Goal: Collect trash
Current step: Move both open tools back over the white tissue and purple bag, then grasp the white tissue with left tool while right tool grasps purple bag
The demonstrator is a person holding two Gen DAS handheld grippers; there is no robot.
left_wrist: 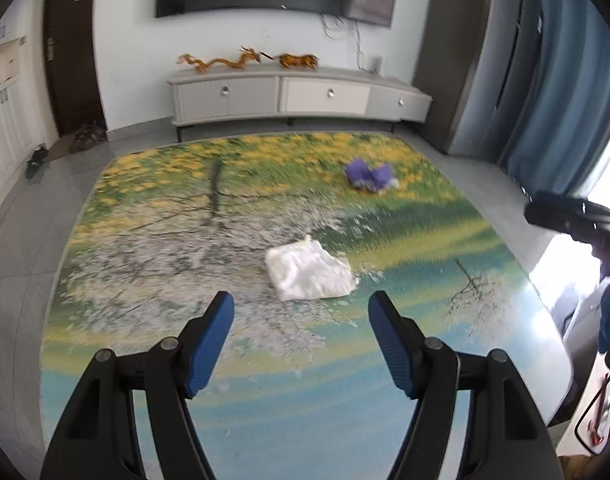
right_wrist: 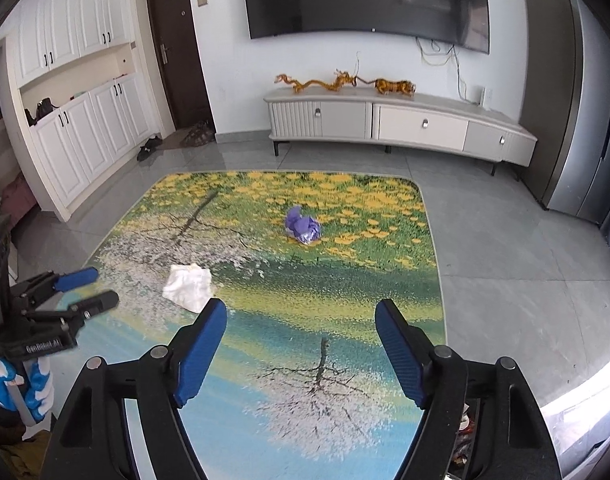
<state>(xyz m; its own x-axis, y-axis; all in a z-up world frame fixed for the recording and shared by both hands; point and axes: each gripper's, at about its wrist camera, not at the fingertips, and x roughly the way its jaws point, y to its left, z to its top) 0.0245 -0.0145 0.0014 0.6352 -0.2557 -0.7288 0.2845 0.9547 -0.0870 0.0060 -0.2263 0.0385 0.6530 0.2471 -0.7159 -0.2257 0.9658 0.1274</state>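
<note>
While both grippers tilt down over the rug (right_wrist: 385, 280) | left gripper (left_wrist: 301, 312) jaws apart, empty | right gripper (right_wrist: 301, 320) jaws apart, empty | white crumpled trash (left_wrist: 309, 272) mid-rug | purple wrapper (right_wrist: 303, 228) nearer far edge

floor: grey tiles (right_wrist: 505, 280) | on it: printed rug (right_wrist: 345, 280) | on rug: white wad (right_wrist: 189, 286), purple wrapper (right_wrist: 301, 229)

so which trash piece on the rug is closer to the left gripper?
The white crumpled bag, lying just beyond the open left gripper. The purple wrapper sits farther up the rug, among the yellow flowers.
</note>
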